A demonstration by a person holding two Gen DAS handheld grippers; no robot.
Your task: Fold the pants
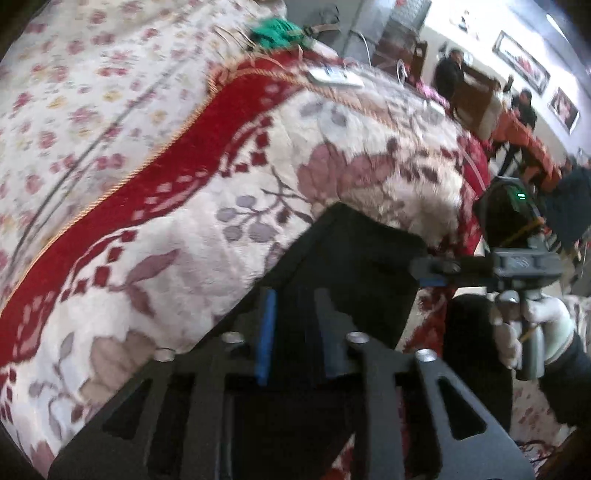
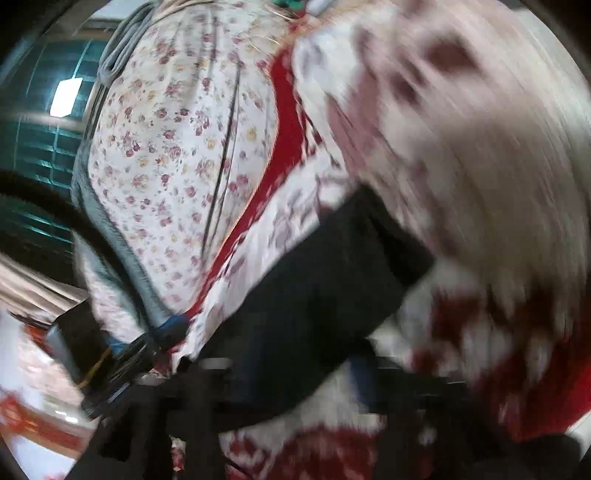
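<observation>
The black pants (image 1: 354,266) hang in front of a bed covered by a cream and red floral blanket (image 1: 207,177). My left gripper (image 1: 295,332) is shut on the pants' near edge, with cloth between its blue-padded fingers (image 1: 266,332). The right gripper (image 1: 439,269) shows at the right of the left wrist view, held by a white-gloved hand (image 1: 532,332), its tip at the pants' right edge. In the blurred right wrist view the pants (image 2: 317,295) hang across the middle and my right gripper (image 2: 295,373) sits at their lower edge; its jaws are too blurred to read.
A floral sheet (image 1: 81,74) lies beyond the blanket, also in the right wrist view (image 2: 173,147). A green item (image 1: 277,31) and a white remote (image 1: 332,78) lie at the bed's far end. People (image 1: 448,72) and framed pictures (image 1: 522,59) are in the room behind.
</observation>
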